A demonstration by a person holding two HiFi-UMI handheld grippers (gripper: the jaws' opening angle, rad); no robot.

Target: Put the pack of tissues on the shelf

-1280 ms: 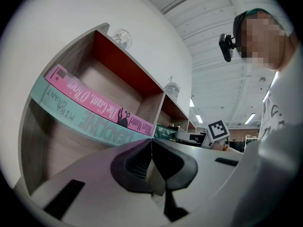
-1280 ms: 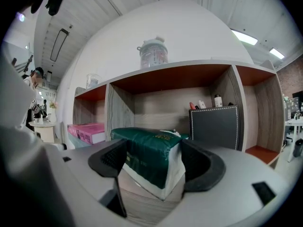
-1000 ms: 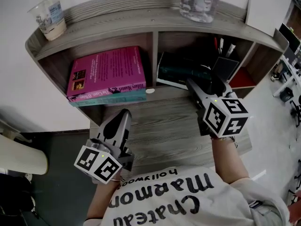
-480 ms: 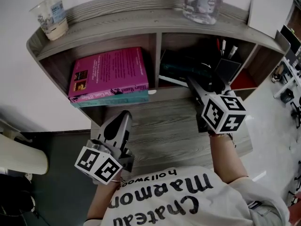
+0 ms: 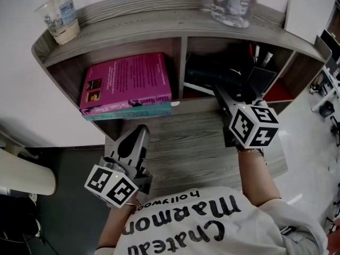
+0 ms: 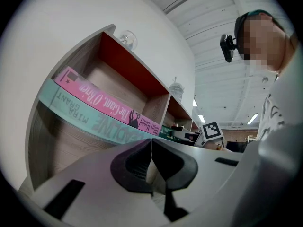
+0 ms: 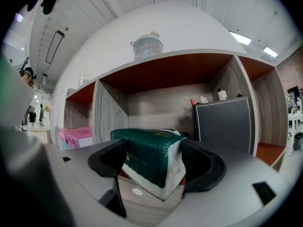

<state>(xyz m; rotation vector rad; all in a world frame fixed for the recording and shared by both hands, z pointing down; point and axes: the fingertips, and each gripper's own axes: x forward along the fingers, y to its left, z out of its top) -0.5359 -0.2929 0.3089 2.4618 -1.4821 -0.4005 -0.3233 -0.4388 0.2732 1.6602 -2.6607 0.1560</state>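
The pack of tissues [image 7: 152,156], dark green with white ends, sits tilted between the pads of my right gripper [image 7: 154,164], which is shut on it. In the head view the right gripper [image 5: 225,93] reaches into the mouth of the shelf's [image 5: 179,57] right compartment, where the pack of tissues [image 5: 209,74] shows as a dark block. My left gripper [image 5: 139,130] hangs over the desk below the left compartment. Its jaws are shut with nothing between them, as the left gripper view [image 6: 151,145] shows.
A pink book [image 5: 127,81] lies on a teal book [image 5: 130,112] in the left compartment. A black leather pen holder [image 7: 222,124] stands in the right compartment. On the shelf top are a plastic cup [image 5: 57,16] and a glass jar [image 5: 234,1]. The wooden desk [image 5: 186,147] lies below.
My right gripper has edged slightly toward the right compartment with the pack. The left gripper has stayed in place.
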